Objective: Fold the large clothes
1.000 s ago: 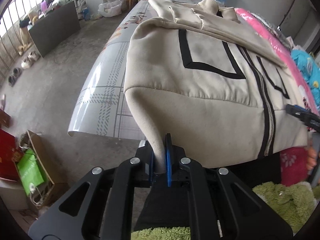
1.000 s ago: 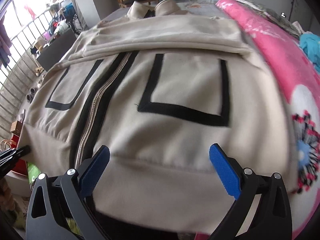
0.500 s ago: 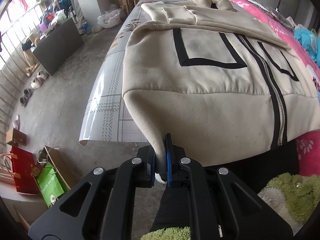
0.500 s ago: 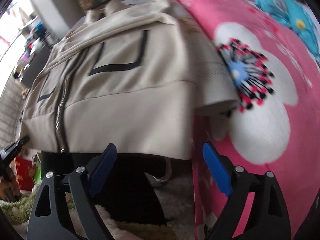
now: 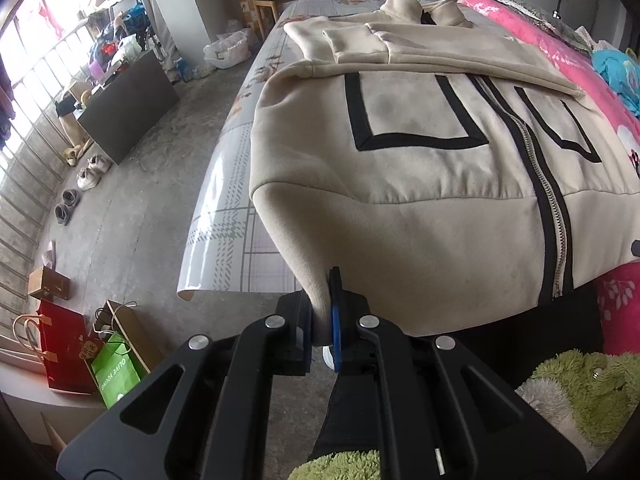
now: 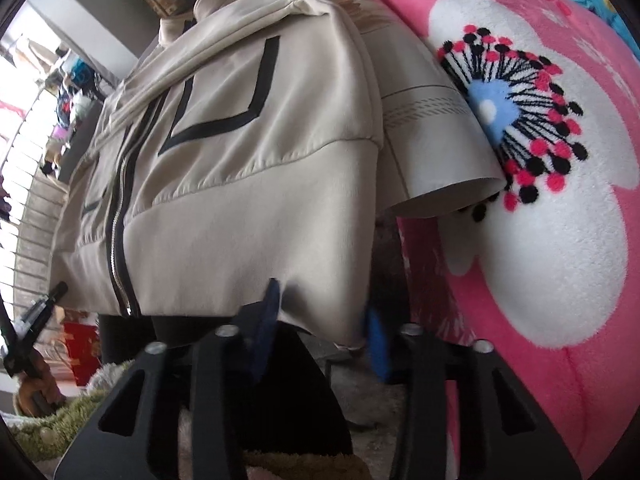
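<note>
I see the beige zip jacket (image 5: 420, 184) spread front-up on the table (image 5: 224, 216), its hem hanging off the near edge beside the pink blanket (image 6: 560, 200). My left gripper (image 5: 322, 320) stays clamped on the hem's left corner. My right gripper (image 6: 320, 320), wide apart over the jacket 1 second ago, has dropped to the hem's right corner, its pads narrowed around it but not yet pinched.

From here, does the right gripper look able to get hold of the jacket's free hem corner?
Probably yes. The right gripper is open with the jacket hem corner already hanging between its fingers, and nothing blocks it. The left gripper pinches the other corner.
</note>
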A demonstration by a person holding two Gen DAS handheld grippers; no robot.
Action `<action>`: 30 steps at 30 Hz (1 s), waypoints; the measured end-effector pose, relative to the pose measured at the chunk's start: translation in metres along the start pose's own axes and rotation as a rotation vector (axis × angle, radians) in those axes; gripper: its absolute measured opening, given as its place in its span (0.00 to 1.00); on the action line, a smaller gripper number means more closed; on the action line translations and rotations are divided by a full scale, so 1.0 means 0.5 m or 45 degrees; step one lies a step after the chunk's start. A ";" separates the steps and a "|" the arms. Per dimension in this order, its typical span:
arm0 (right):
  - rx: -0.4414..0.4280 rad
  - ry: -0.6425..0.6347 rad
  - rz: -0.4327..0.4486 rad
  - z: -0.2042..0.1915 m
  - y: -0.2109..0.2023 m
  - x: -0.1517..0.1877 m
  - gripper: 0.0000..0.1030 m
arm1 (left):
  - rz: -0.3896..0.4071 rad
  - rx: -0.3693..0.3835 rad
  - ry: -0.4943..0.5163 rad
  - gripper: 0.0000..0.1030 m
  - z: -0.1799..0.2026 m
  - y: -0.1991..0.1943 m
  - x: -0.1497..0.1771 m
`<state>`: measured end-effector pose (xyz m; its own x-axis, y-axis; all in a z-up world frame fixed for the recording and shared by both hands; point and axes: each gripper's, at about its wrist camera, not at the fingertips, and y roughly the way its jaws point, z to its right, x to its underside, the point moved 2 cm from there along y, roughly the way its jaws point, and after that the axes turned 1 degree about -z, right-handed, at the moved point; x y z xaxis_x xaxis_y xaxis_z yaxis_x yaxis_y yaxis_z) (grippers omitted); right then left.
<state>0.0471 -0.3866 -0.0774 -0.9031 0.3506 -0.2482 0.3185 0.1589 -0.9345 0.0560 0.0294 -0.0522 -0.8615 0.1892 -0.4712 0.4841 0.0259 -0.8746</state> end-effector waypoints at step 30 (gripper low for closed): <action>-0.104 -0.003 0.248 -0.052 -0.138 -0.071 0.06 | 0.113 0.057 0.024 0.05 -0.001 -0.050 -0.036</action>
<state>0.0647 -0.3860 0.0024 -0.8226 0.3800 -0.4229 0.5095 0.1625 -0.8450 0.0593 0.0258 -0.0217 -0.8123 0.2074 -0.5451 0.5506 -0.0353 -0.8340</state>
